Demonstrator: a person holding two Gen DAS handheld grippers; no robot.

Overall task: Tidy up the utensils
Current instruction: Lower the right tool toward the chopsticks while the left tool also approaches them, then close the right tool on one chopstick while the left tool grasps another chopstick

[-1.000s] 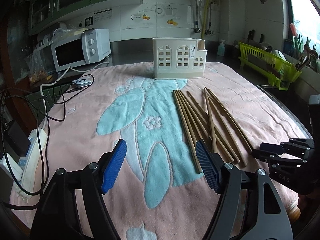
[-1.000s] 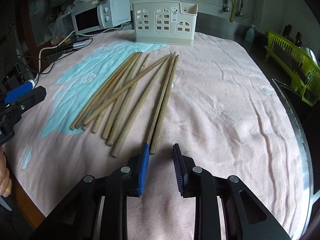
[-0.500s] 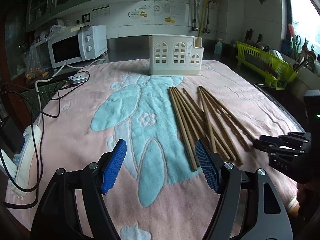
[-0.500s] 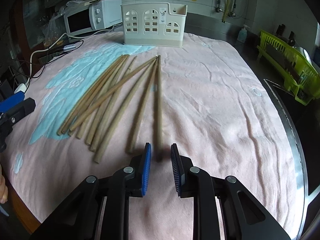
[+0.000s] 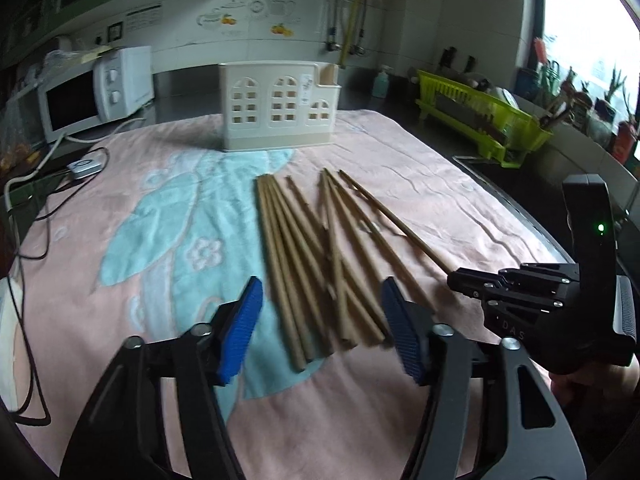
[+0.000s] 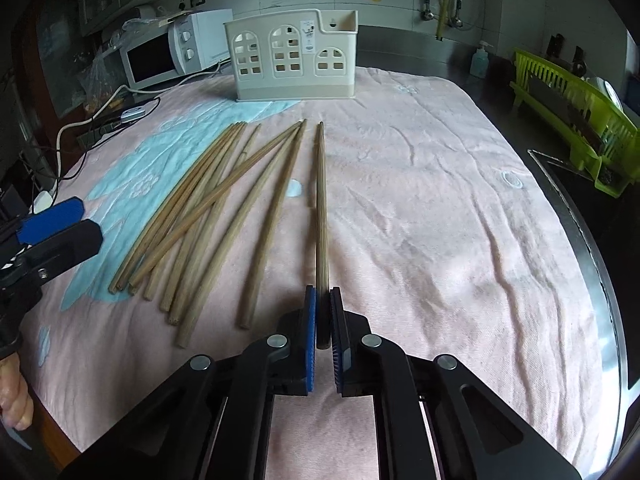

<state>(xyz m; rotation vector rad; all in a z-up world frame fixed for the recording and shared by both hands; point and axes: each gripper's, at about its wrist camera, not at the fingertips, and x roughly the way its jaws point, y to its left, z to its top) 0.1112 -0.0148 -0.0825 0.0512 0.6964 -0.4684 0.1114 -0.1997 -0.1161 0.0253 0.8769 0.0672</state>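
The right tongs (image 6: pixel 322 332) are clamped on the near end of a single wooden chopstick (image 6: pixel 320 200), which points away toward the cream utensil holder (image 6: pixel 294 60) standing upright at the far side of the desk. The other chopsticks (image 6: pixel 208 216) lie loose in a fan on the pink towel (image 6: pixel 440 220) just to the left of the held one, their far ends pointing roughly at the holder. The left tongs (image 5: pixel 320 320) hover spread apart and carrying nothing over the near ends of that pile, with the right tongs visible off to their right.

The step in hand looks like the first pick: one stick gripped at its thick end and barely, if at all, raised off the towel. The next move would call for lifting it clear, carrying it to the far side, tipping it upright and lowering it into an open compartment of the holder. Gripped so near its end, the stick may swing or slip in the pads, so a steady, slow tilt seems wise
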